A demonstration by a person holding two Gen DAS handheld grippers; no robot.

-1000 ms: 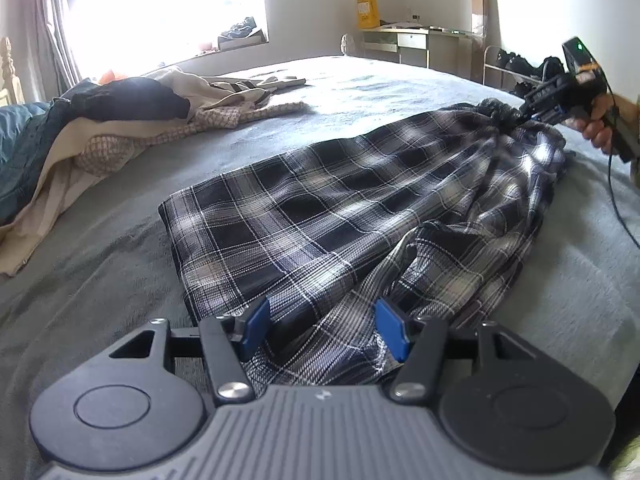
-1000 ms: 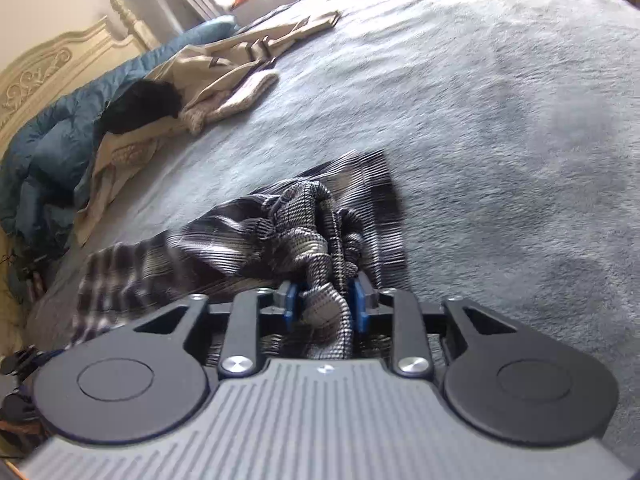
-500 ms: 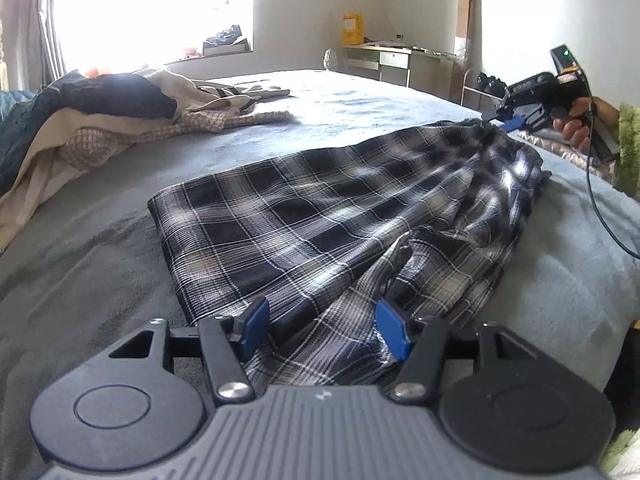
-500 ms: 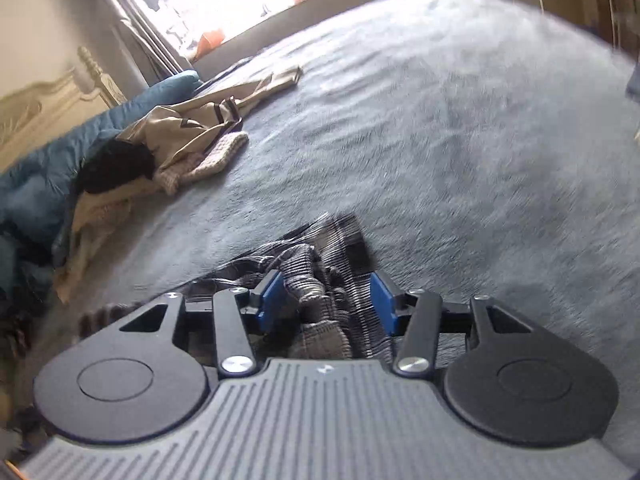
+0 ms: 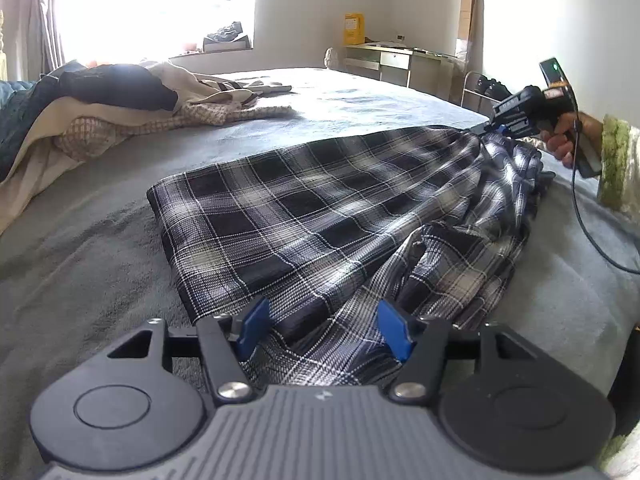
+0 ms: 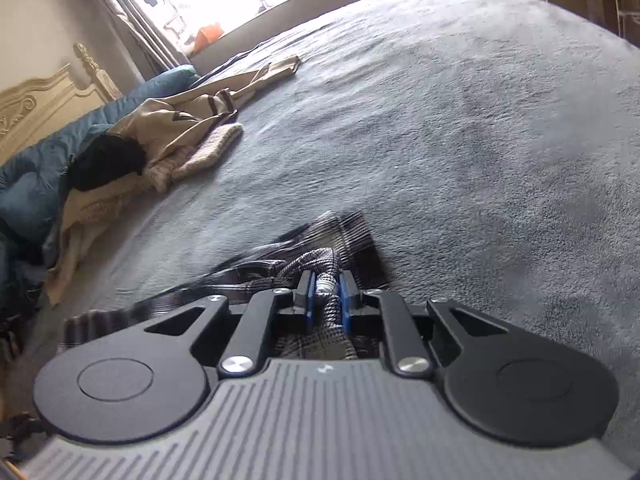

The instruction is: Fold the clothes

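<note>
One checked cloth point(image 5: 320, 216) on one grey bed point(image 5: 80, 280), one heap of other clothes point(image 5: 120, 108), two grippers, the left one point(image 5: 324, 330) and the right one point(image 6: 325, 300), one yellow box point(image 5: 354, 29), one desk point(image 5: 394, 60), one window point(image 5: 160, 4)

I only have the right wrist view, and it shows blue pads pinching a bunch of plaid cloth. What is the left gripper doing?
Observer: The left gripper stands open, low over the near end of the plaid garment, with cloth between its pads but not pinched.
Operator: How does the garment lie overall?
Observer: It stretches across the grey bed from the left gripper to the right gripper; its left part lies flat, its right part is rumpled.
Operator: Anything beyond the bed on that side?
Observer: A desk with a yellow box on it stands against the far wall.
</note>
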